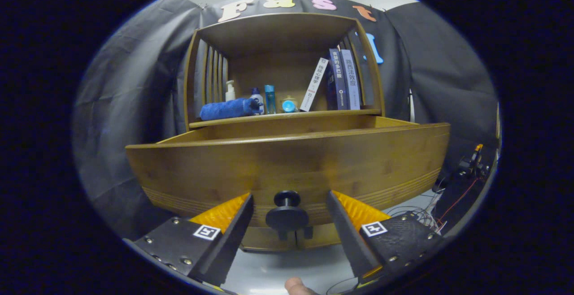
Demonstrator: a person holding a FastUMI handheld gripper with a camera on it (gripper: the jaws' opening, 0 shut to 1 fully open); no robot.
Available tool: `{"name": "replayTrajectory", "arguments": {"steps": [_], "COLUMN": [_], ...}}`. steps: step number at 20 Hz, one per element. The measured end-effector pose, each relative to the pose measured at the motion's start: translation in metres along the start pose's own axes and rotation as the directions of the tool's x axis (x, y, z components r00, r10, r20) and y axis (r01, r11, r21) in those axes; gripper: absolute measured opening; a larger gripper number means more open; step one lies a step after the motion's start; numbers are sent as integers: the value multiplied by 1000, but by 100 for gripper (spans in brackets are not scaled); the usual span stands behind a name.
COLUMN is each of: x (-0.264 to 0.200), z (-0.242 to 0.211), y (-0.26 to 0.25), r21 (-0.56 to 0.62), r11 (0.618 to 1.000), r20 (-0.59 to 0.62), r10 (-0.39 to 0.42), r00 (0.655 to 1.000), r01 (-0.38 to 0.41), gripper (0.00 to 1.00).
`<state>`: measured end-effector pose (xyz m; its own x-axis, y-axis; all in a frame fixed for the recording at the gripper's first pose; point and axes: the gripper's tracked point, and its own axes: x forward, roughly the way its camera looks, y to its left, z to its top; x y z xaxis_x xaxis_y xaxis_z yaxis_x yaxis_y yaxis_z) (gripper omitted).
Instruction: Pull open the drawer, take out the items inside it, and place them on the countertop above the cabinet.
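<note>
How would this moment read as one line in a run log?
drawer: pulled out | gripper: open, fingers either side of knob, not pressing | countertop: towel, bottles, books

The wooden drawer (287, 169) is standing pulled out from the cabinet. Its dark round knob (287, 214) is sitting low on the front panel.

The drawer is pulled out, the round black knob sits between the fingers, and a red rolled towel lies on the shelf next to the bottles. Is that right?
Nearly. The gripper view shows the rolled towel is blue, not red. The rest holds: the drawer is pulled out, the round black knob sits between the open fingers of the hand-held gripper, untouched by either, and the towel lies on the shelf beside the bottles.
</note>
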<state>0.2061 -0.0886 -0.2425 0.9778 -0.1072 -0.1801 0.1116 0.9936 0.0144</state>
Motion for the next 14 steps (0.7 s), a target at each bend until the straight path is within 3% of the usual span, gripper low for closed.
{"name": "replayTrajectory", "arguments": {"steps": [3,14], "x": [6,54], "z": [-1,10], "y": [4,6], "r21": [82,100], "r11": [996,994], "r20": [-35,-33], "r10": [33,38], "r00": [999,999], "r01": [-30,-35], "gripper": [99,99]}}
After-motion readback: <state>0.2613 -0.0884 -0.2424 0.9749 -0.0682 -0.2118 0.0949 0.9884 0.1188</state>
